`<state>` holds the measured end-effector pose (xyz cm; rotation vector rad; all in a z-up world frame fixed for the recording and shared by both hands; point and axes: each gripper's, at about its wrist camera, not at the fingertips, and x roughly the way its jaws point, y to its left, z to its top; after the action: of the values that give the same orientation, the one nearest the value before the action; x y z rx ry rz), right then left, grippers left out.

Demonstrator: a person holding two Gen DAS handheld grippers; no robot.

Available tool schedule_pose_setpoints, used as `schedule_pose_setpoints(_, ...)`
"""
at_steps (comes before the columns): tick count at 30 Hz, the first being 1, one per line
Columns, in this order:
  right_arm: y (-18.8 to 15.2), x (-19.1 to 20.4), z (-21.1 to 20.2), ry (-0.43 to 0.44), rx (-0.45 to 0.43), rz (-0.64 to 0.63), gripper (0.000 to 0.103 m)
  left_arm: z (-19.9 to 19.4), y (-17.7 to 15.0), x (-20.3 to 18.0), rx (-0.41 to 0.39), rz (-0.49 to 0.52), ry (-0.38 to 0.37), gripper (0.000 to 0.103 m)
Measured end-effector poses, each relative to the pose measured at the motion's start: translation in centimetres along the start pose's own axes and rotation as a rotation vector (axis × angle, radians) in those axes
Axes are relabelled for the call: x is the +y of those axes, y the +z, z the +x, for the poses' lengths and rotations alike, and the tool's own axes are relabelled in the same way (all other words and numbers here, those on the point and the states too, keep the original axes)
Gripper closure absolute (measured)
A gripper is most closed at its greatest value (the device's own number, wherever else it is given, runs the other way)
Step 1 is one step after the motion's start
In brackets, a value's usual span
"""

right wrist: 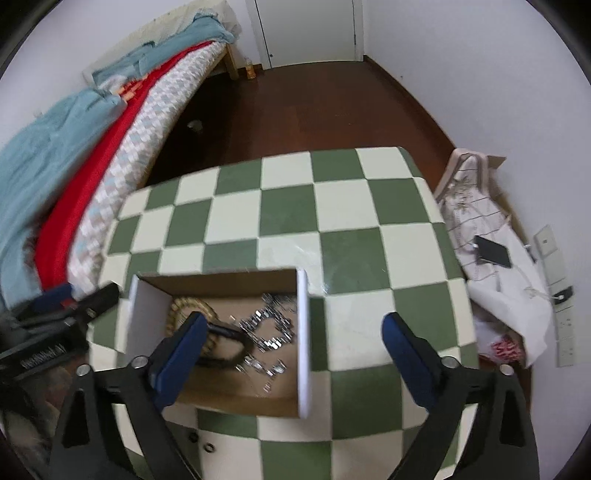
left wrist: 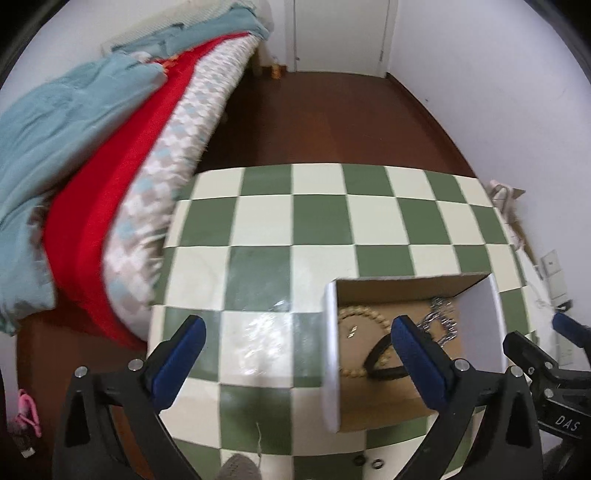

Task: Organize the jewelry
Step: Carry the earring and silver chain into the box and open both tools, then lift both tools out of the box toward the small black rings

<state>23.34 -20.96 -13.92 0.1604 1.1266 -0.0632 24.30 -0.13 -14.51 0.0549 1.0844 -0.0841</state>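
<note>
Risk: both tools, left [left wrist: 297, 352] and right [right wrist: 293, 349], released and empty; cardboard box [right wrist: 236, 282] near bench [right wrist: 332, 206] edge at 6 o'clock, a nudge may tip out silver chain [right wrist: 267, 332].

Checkered table [left wrist: 321, 218], bed with red blanket [left wrist: 110, 177] (rumpled), phone [right wrist: 493, 251], white door [right wrist: 306, 29]

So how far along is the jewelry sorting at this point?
Mostly done, it seems: the cardboard box already holds a beaded bracelet, a silver chain and a black band. Nothing is in hand; the left gripper and right gripper are both open and empty. Two small rings at the checkered table's near edge look left to collect.
</note>
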Motion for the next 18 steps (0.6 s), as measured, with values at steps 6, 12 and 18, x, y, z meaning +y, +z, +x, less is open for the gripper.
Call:
schedule_pose_setpoints(6,-2.8,1.2,0.3,-0.069,0.017,-0.05,0.0,-1.5,-2.2,-0.1,-0.037,0.024,0.041,0.001)
schedule_pose_setpoints(12,-4.6,1.8,-0.8,-0.076,0.005,-0.045,0.0,-3.3,-3.6,-0.2,-0.065,0.036,0.051,0.001)
schedule_pose_setpoints(18,-5.6,2.1,-3.4,-0.09,-0.041,-0.052,0.0,-6.6,-5.0,0.2,-0.118,0.022,0.047,0.001)
